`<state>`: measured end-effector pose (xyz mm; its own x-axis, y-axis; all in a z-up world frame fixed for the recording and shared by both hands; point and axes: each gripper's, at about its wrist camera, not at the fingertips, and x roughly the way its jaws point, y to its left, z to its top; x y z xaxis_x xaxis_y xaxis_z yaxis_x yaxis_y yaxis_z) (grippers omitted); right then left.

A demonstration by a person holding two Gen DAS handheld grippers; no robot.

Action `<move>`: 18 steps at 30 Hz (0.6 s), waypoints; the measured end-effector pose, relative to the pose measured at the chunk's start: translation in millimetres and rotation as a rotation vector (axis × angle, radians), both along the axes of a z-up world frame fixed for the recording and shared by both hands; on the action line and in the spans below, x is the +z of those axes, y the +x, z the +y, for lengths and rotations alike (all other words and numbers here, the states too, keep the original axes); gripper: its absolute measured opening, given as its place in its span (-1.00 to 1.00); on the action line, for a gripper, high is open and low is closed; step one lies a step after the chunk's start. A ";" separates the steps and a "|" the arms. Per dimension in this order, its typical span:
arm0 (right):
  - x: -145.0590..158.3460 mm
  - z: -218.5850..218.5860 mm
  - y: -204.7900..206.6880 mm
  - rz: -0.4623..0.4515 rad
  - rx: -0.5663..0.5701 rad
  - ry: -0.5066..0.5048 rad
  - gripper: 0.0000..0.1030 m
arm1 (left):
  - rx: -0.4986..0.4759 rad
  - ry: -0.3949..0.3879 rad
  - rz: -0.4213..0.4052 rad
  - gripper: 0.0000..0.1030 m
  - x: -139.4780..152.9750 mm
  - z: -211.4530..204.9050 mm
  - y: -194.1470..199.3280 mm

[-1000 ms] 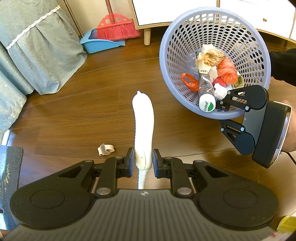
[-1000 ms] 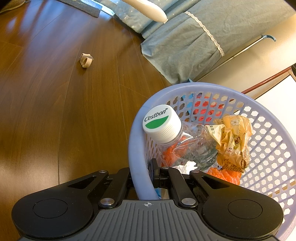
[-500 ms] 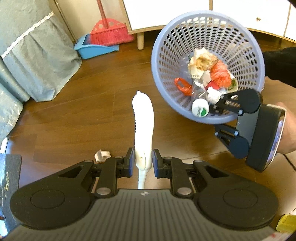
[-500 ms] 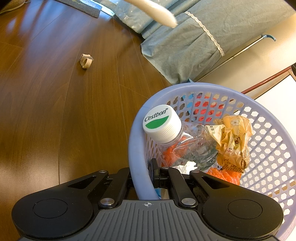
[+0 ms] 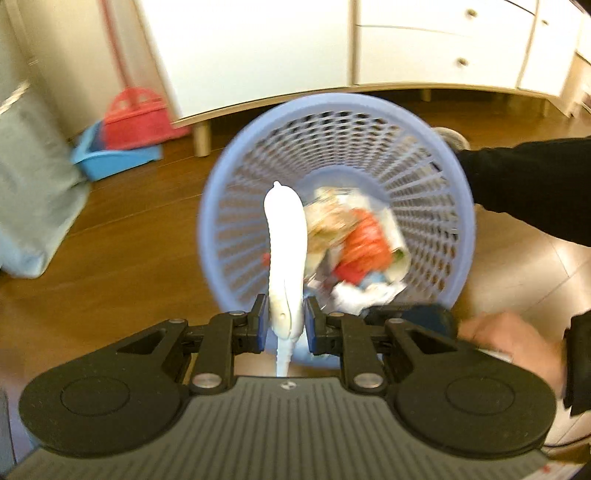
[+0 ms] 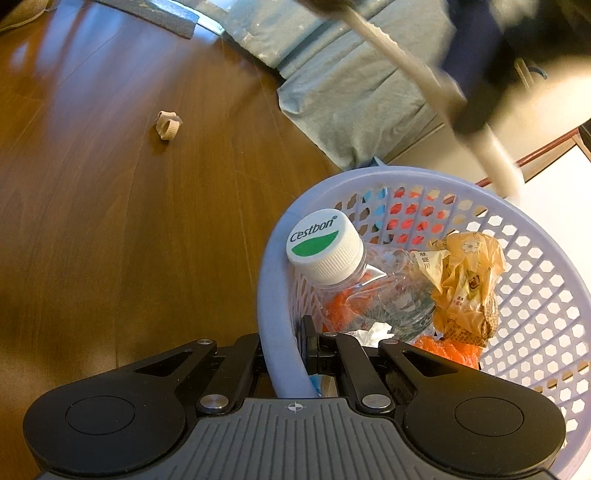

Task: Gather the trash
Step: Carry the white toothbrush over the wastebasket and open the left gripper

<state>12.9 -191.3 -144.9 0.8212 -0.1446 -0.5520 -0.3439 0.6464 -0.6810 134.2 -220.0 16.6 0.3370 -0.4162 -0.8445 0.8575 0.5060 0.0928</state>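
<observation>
My left gripper (image 5: 283, 326) is shut on a long white plastic piece (image 5: 286, 243) that points up and forward, its tip over the mouth of the lilac mesh basket (image 5: 448, 177). The basket holds a clear bottle with a white Cestbon cap (image 6: 325, 245), a yellow wrapper (image 6: 467, 280) and orange scraps (image 5: 364, 245). My right gripper (image 6: 282, 356) is shut on the basket's rim (image 6: 275, 325), tilting it. In the right wrist view the white piece (image 6: 495, 155) and the blurred left gripper hang above the basket's far edge. A small beige scrap (image 6: 168, 125) lies on the wooden floor.
A red broom and blue dustpan (image 5: 118, 147) lean by a white cabinet (image 5: 332, 48). Grey-blue fabric (image 6: 354, 88) drapes to the floor beside the basket. A dark sleeve (image 5: 528, 184) and a hand (image 5: 509, 343) are at the right. A grey mat (image 6: 147, 14) lies far off.
My left gripper has swung right with the white piece, from over bare floor to over the basket's mouth. The right gripper and basket have stayed put. The beige scrap has left the left wrist view.
</observation>
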 end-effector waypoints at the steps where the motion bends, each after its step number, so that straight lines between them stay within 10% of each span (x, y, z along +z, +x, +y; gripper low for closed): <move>1: 0.7 -0.2 0.6 -0.001 -0.002 0.003 -1.00 | -0.024 0.012 0.023 -0.69 -3.9 -12.8 4.3; 9: 5.4 3.0 3.5 -0.013 -0.016 0.027 -1.00 | -0.080 -0.034 0.054 -0.67 -21.6 -86.3 20.1; 18: 7.3 0.4 7.7 -0.017 -0.022 0.036 -1.00 | -0.037 -0.085 0.047 -0.52 -6.7 -73.5 31.9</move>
